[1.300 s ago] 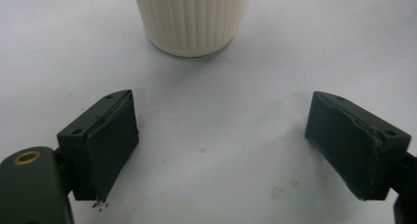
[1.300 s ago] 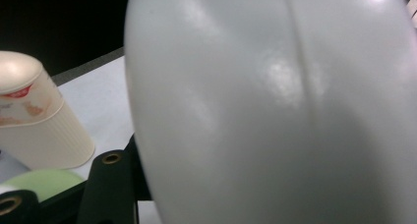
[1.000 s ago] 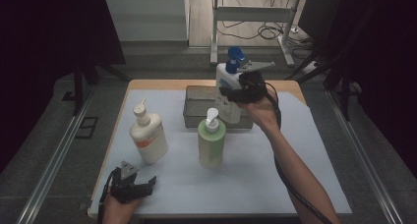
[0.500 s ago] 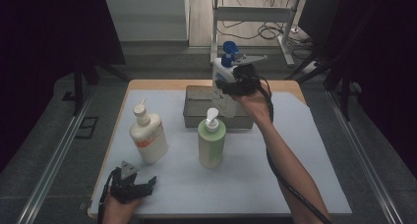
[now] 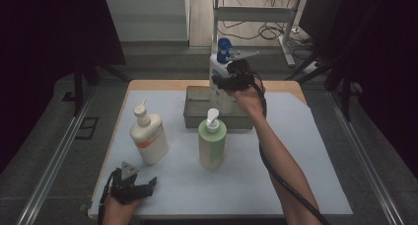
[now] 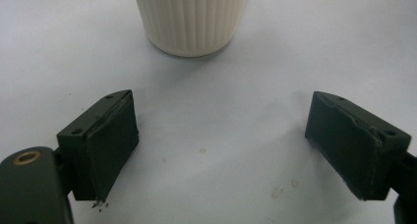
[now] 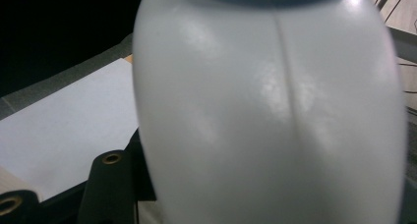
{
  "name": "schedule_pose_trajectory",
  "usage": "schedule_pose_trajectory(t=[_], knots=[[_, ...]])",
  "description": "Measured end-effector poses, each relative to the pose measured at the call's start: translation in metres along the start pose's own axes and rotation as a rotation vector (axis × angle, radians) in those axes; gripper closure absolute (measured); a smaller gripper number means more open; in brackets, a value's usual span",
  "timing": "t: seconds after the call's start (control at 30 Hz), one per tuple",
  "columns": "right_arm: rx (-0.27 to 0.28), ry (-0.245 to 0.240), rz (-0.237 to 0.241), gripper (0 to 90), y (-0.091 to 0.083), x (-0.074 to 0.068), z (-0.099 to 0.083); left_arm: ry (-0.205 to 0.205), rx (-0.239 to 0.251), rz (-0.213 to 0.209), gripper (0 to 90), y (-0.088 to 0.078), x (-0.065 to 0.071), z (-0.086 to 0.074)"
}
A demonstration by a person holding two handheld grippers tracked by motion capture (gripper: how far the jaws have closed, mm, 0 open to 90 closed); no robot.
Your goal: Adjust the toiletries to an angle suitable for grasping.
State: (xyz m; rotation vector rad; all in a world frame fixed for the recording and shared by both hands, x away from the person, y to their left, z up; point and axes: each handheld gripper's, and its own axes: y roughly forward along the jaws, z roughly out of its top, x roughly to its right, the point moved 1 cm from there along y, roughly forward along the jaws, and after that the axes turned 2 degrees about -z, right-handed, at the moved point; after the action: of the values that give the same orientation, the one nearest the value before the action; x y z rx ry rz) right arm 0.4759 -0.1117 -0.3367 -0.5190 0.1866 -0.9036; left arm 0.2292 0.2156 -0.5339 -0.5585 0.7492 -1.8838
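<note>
Right gripper [image 5: 223, 82] clamps white bottle [image 5: 218, 69] above bin [image 5: 193, 117], two bottles left; left gripper [image 5: 148, 185] wide open, empty.

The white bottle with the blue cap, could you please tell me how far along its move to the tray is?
Done: the right tongs have the white bottle clamped and lifted. In hand: it hangs above the grey tray, not yet set down. Left: likely lowering it in, then perhaps the green bottle and cream bottle, both standing on the mat. The left tongs sit open.
</note>
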Motion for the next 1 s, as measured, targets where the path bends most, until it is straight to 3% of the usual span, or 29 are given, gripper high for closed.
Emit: schedule_pose_trajectory(t=[0.5, 1.0], knots=[[-0.005, -0.002, -0.014, 40.0, 0.022, -0.002, -0.002, -0.001, 0.0, 0.001, 12.1, 0.0, 0.0, 0.0], [-0.028, -0.011, -0.001, 40.0, 0.038, -0.007, -0.016, -0.001, -0.001, 0.001, 12.1, 0.0, 0.0, 0.0]])
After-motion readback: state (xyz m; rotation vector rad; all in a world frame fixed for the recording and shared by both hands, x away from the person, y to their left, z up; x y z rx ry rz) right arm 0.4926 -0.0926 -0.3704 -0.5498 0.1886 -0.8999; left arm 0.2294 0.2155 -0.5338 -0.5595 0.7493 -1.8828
